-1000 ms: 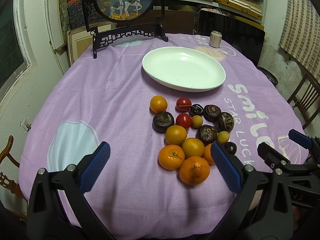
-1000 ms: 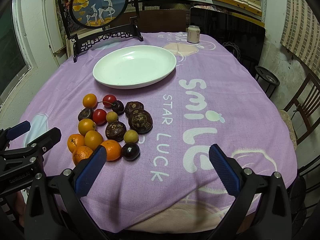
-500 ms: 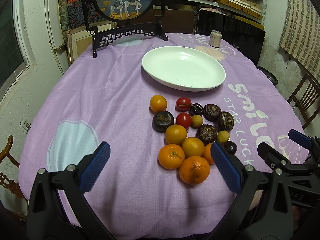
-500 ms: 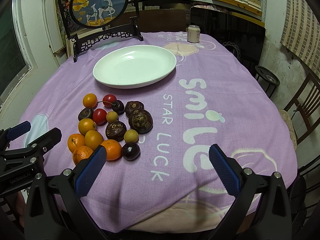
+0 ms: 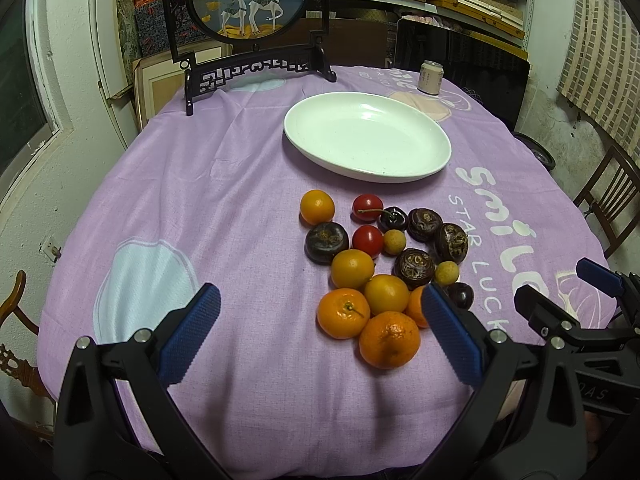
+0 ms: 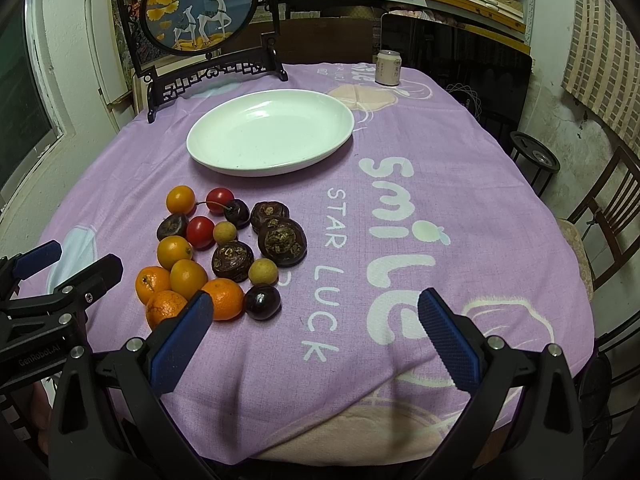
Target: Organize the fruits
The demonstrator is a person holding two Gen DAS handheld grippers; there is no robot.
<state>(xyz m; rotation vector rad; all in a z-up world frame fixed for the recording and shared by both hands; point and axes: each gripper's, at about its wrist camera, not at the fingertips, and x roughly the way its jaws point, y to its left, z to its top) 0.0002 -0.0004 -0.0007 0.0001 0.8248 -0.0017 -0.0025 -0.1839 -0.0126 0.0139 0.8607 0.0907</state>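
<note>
A pile of fruit lies on the purple tablecloth: several oranges (image 5: pixel 389 339) (image 6: pixel 222 298), two red tomatoes (image 5: pixel 367 241) (image 6: pixel 199 232), dark brown fruits (image 5: pixel 414 266) (image 6: pixel 282 241), dark cherries (image 6: pixel 262 302) and small yellow fruits (image 5: pixel 446 273). An empty white plate (image 5: pixel 368 142) (image 6: pixel 270 137) stands behind the pile. My left gripper (image 5: pixel 320 330) is open and empty above the near table edge, just in front of the oranges. My right gripper (image 6: pixel 314 334) is open and empty, to the right of the pile.
A framed deer picture on a black stand (image 5: pixel 250 20) (image 6: pixel 200 28) stands at the table's back left. A drink can (image 5: pixel 430 77) (image 6: pixel 387 68) stands at the back. Wooden chairs (image 5: pixel 608 200) (image 6: pixel 600 216) are off the right side.
</note>
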